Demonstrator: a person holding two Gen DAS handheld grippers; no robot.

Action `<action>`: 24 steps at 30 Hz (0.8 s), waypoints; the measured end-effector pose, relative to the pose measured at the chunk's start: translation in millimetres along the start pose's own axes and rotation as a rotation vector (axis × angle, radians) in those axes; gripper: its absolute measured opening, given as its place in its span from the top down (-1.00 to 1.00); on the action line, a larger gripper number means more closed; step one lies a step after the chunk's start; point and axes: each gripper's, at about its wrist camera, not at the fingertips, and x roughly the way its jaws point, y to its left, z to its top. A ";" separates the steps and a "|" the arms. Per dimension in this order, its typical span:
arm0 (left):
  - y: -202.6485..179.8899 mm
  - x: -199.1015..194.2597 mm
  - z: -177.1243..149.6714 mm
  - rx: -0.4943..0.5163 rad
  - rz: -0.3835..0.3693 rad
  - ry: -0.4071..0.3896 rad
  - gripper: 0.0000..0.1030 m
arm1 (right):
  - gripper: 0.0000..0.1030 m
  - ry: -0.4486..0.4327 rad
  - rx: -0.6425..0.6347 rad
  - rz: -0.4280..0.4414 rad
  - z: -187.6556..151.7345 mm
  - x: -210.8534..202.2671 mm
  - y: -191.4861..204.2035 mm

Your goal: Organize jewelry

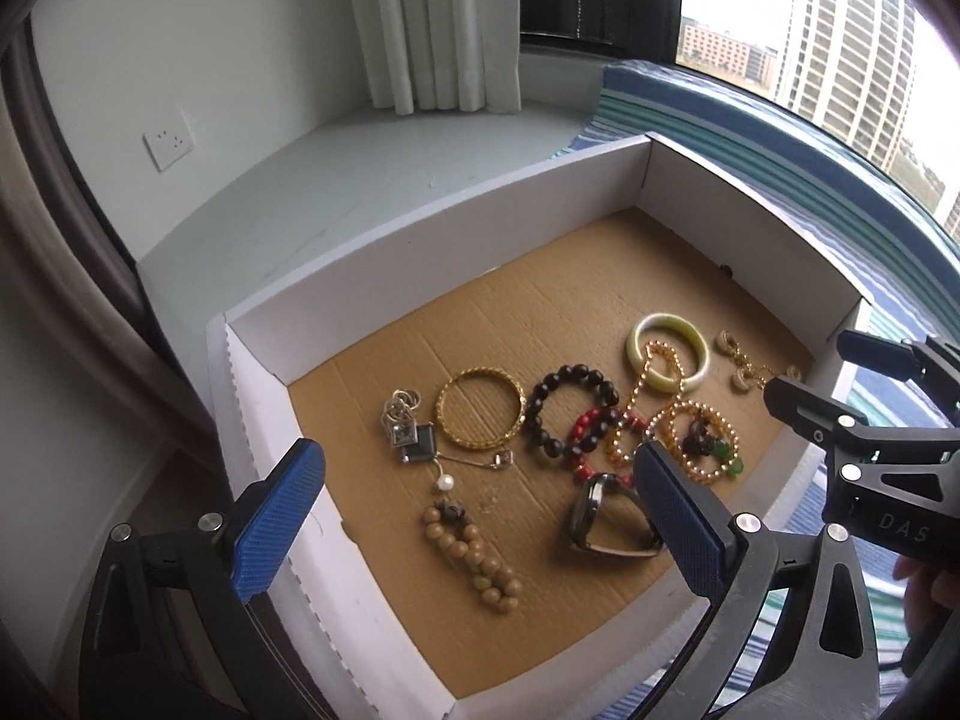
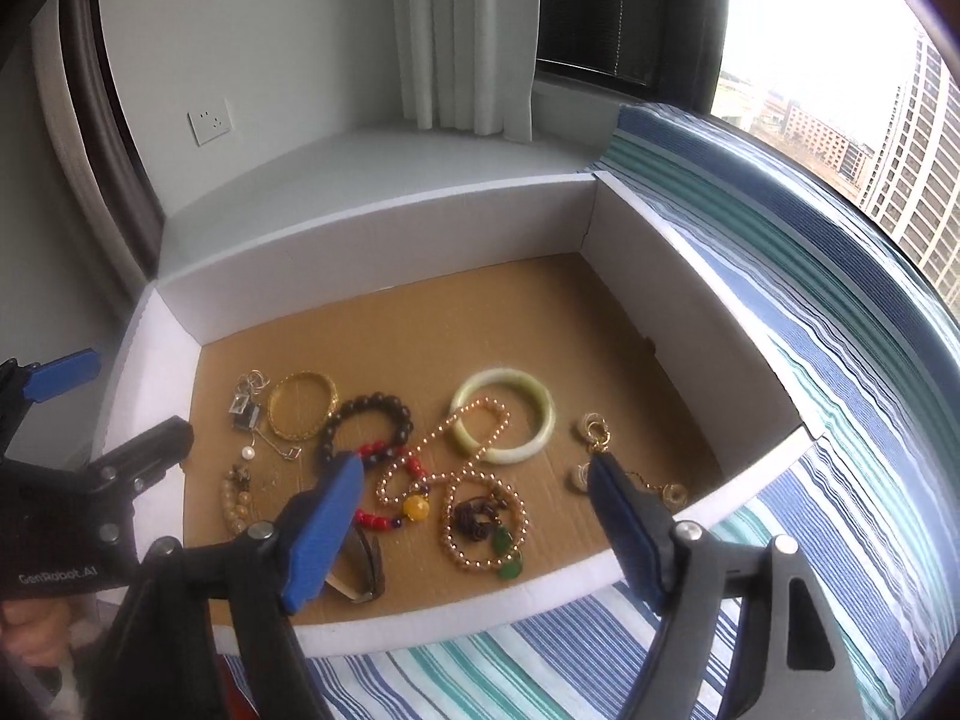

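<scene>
A white cardboard box (image 1: pixel 420 252) (image 2: pixel 384 228) with a brown floor holds several pieces of jewelry. In the left wrist view I see a gold bangle (image 1: pixel 480 414), a dark bead bracelet (image 1: pixel 567 414), a pale green jade bangle (image 1: pixel 669 357), a tan bead bracelet (image 1: pixel 474 555) and a wristwatch (image 1: pixel 606 516). In the right wrist view the jade bangle (image 2: pixel 504 414), a gold bead chain (image 2: pixel 456 450) and a gold bead bracelet with green stones (image 2: pixel 486 531) lie mid-box. My left gripper (image 1: pixel 474 492) is open and empty above the box's near side. My right gripper (image 2: pixel 474 480) is open and empty above the chain.
The box sits on a blue, green and white striped cloth (image 2: pixel 810 360). A white sill (image 1: pixel 360 156), a curtain (image 1: pixel 432 24) and a wall socket (image 1: pixel 169 141) lie behind it. A window (image 2: pixel 840 90) is at the right.
</scene>
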 end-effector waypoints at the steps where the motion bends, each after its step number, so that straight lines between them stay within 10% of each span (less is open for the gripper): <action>1: 1.1 0.3 -1.4 -0.010 -0.009 0.014 -0.99 | -0.53 0.003 -0.002 -0.005 -0.7 0.3 0.5; 24: 9.6 -4.9 -24.8 -0.078 -0.047 0.062 -0.98 | -0.57 0.034 -0.006 -0.064 -12.9 1.0 21.5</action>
